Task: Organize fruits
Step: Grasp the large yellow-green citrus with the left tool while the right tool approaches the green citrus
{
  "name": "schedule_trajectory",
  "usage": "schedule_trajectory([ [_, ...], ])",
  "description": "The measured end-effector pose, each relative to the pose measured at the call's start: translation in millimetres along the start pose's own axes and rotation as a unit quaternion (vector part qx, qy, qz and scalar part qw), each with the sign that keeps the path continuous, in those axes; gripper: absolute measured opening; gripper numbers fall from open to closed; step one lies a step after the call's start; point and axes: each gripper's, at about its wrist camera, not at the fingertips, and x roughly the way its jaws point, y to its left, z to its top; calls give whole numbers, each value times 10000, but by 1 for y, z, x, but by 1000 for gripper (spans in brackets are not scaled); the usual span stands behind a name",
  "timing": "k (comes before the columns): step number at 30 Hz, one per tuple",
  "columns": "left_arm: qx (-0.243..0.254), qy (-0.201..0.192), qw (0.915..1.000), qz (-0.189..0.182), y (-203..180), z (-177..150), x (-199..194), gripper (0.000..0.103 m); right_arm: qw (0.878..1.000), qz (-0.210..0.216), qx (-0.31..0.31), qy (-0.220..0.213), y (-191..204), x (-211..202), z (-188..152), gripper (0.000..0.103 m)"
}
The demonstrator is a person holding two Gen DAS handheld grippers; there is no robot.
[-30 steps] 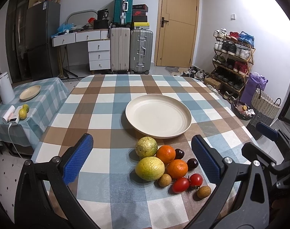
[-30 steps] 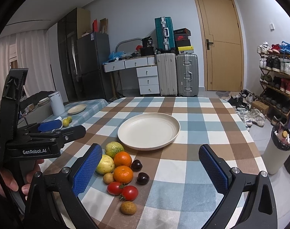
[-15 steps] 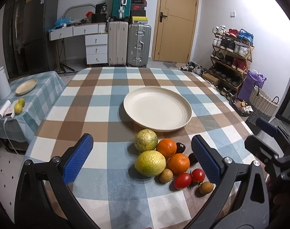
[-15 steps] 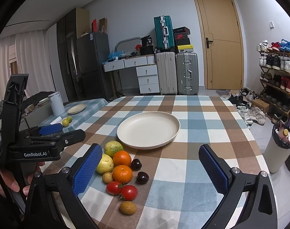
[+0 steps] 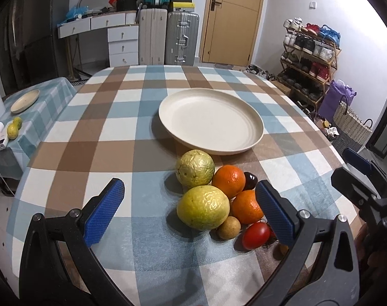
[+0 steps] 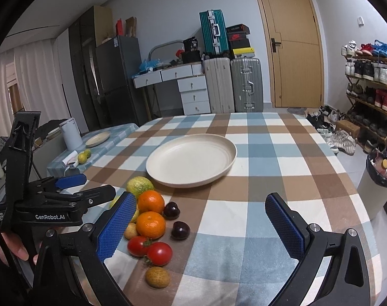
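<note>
A cream plate (image 5: 210, 119) (image 6: 191, 159) lies empty at the table's middle. In front of it is a fruit cluster: two yellow-green guavas (image 5: 203, 211) (image 5: 195, 168), two oranges (image 5: 228, 180) (image 6: 150, 224), two dark cherries (image 6: 180, 230), two red tomatoes (image 6: 159, 253) (image 5: 256, 235) and small brown longans (image 6: 157, 277) (image 5: 228, 230). My left gripper (image 5: 191, 213) is open, low over the nearer guava, its jaws either side of the cluster. My right gripper (image 6: 201, 225) is open and empty, just right of the fruits.
The checked tablecloth (image 5: 104, 127) covers the table. A side table at the left holds a small plate (image 5: 24, 100), two lemons (image 5: 12, 130) and a white kettle (image 6: 70, 136). Suitcases (image 6: 246, 84), a desk, a door and a shoe rack (image 5: 310, 58) stand beyond. A bin (image 6: 379, 181) stands at the right.
My left gripper has moved forward and down toward the fruit cluster, which now sits between its fingers. My right gripper has edged slightly forward. No fruit has moved.
</note>
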Motion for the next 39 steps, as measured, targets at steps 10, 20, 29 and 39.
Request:
schedule_trajectory([
  [10, -399, 453, 9972, -440, 17, -3, 30, 84, 9998, 23, 97, 164, -7, 18, -4, 103],
  [20, -826, 829, 9857, -1212, 28, -8, 56, 51, 9997, 44, 60, 249, -6, 26, -3, 103],
  [29, -922, 706, 9824, -1462, 39, -3, 52, 51, 9996, 15, -93, 275, 1, 27, -2, 103],
  [39, -962, 266, 9833, -1524, 64, -1, 20, 51, 9966, 497, -303, 586, 21, 42, 19, 103],
])
